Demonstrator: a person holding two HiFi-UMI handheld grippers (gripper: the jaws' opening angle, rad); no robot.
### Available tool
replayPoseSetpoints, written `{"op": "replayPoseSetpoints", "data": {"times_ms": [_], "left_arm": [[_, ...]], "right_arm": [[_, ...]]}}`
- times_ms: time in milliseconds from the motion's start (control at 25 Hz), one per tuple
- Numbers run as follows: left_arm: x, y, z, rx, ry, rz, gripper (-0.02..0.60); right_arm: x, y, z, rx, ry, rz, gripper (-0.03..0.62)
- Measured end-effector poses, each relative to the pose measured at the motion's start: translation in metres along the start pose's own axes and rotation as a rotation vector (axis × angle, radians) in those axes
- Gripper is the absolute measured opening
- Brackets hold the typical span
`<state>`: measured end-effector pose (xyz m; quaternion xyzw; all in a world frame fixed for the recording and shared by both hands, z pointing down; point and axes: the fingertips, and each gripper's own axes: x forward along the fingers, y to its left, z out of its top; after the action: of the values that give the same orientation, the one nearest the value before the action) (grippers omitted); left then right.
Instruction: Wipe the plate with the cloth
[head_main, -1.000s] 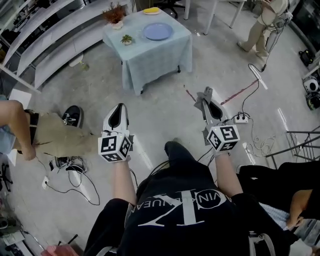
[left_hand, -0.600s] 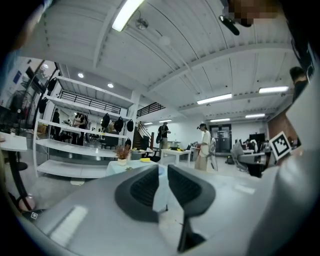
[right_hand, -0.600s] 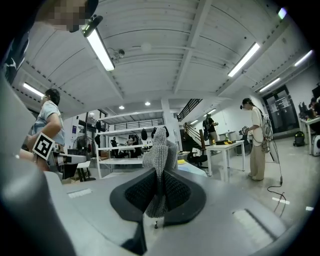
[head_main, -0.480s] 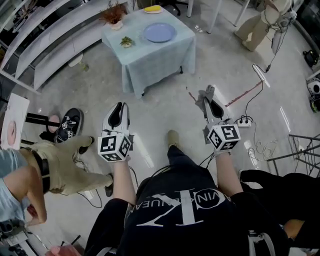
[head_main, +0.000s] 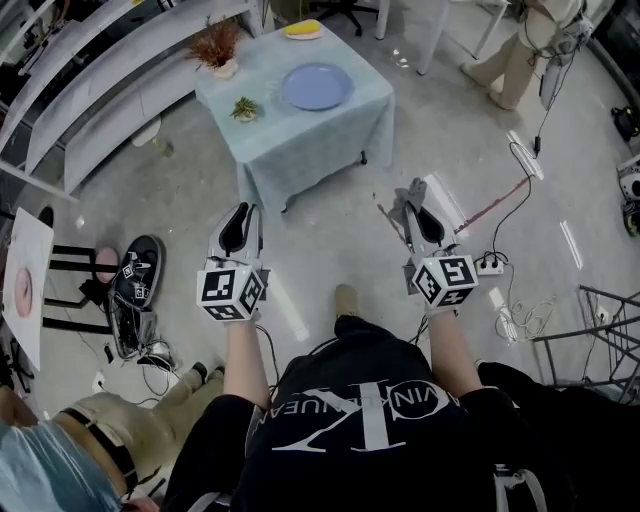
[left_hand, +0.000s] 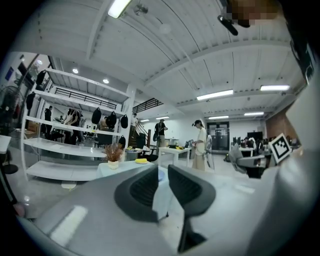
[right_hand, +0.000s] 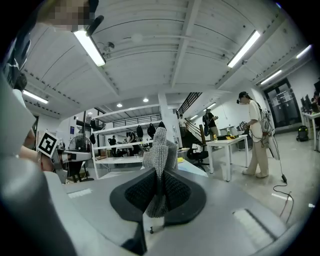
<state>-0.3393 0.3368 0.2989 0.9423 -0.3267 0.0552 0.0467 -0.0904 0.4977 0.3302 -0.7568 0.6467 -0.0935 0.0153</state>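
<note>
A round blue plate (head_main: 317, 86) lies on a small table with a pale blue cloth (head_main: 330, 135) at the top of the head view, well ahead of both grippers. My right gripper (head_main: 414, 196) is shut on a grey knitted cloth (right_hand: 160, 145), which sticks up between its black pads (right_hand: 177, 192); the gripper (right_hand: 159, 172) is held over bare floor. My left gripper (head_main: 243, 210) hangs level with it on the left, its jaws a narrow gap apart with nothing between them (left_hand: 162, 172). The table (left_hand: 120, 169) shows far off past the left jaws.
On the table stand a dried plant in a pot (head_main: 215, 50), a small green plant (head_main: 244, 108) and a yellow object (head_main: 302, 29). White shelves (head_main: 90, 90) run along the left. A power strip and cables (head_main: 490, 265) lie on the right. People stand at lower left (head_main: 70, 460) and top right (head_main: 520, 50).
The table and plate have come closer and lower in the head view. The person at the left has shifted toward the lower left corner. Both grippers hold as before.
</note>
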Motion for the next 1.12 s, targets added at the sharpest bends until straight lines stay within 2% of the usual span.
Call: {"op": "replayPoseSetpoints", "data": {"times_ms": [480, 840, 1120], "left_arm": [[0.119, 0.016, 0.014, -0.008, 0.005, 0.029, 0.000], [0.162, 0.020, -0.011, -0.044, 0.053, 0.038, 0.000], [0.200, 0.035, -0.027, -0.042, 0.088, 0.036, 0.000]], "right_arm": [[0.102, -0.061, 0.014, -0.010, 0.026, 0.053, 0.031], [0.138, -0.084, 0.008, 0.002, 0.057, 0.083, 0.031], [0.177, -0.094, -0.007, 0.018, 0.080, 0.094, 0.031]]}}
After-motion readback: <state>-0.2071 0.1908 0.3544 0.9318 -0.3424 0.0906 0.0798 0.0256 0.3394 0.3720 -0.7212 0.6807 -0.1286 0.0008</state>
